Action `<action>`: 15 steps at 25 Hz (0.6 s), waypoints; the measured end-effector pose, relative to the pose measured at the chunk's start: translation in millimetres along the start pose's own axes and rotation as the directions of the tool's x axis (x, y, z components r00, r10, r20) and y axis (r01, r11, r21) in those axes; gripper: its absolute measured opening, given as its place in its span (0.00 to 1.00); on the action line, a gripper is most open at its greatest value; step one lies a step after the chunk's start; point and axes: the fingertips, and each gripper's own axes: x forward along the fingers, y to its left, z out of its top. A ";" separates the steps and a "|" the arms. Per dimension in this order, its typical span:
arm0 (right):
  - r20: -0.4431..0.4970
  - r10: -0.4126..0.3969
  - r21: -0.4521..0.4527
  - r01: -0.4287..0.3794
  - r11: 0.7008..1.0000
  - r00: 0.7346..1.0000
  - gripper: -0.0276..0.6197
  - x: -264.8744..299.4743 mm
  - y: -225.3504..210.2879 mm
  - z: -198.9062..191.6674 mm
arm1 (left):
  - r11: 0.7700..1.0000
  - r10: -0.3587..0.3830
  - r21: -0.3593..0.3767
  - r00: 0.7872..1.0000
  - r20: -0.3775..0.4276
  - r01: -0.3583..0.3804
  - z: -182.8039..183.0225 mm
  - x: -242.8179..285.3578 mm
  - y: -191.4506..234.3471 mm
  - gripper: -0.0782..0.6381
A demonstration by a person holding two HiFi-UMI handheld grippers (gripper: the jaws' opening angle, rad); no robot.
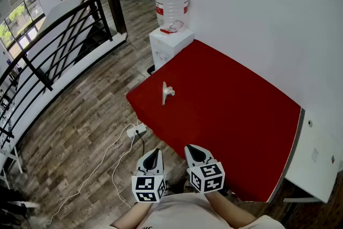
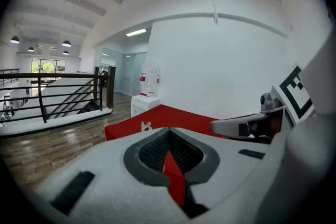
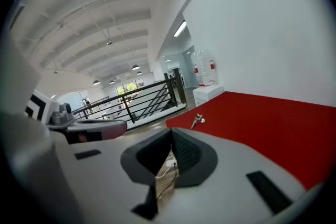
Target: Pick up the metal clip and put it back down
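The metal clip (image 1: 166,92) lies on the red table (image 1: 230,110) near its far left corner, with nothing touching it. It shows small in the left gripper view (image 2: 146,126) and in the right gripper view (image 3: 197,120). Both grippers hover side by side at the table's near edge, well short of the clip. My left gripper (image 1: 153,157) hangs over the floor just off the table's corner, its jaws together and empty (image 2: 168,136). My right gripper (image 1: 195,153) is over the table's near edge, also shut with nothing held (image 3: 171,139).
A white cabinet (image 1: 170,43) with a water bottle (image 1: 171,2) stands beyond the table's far corner. A white wall runs along the table's right side. A black railing (image 1: 59,45) borders the wooden floor at left. A power strip (image 1: 135,130) with a cable lies on the floor.
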 end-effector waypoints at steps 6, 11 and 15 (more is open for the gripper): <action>0.005 -0.020 0.000 0.020 1.000 1.000 0.05 6.4 5.7 3.9 | 1.000 0.000 0.003 1.000 0.014 0.000 8.7 -1.2 19.3 0.12; 0.022 -0.054 0.004 0.054 0.999 0.998 0.05 13.0 13.5 8.0 | 1.000 -0.021 0.009 1.000 0.021 0.021 10.2 -7.2 35.2 0.12; 0.027 -0.078 0.024 0.078 0.997 0.997 0.05 23.3 19.7 10.8 | 0.999 -0.036 0.014 0.999 0.013 0.036 10.9 -8.1 49.8 0.12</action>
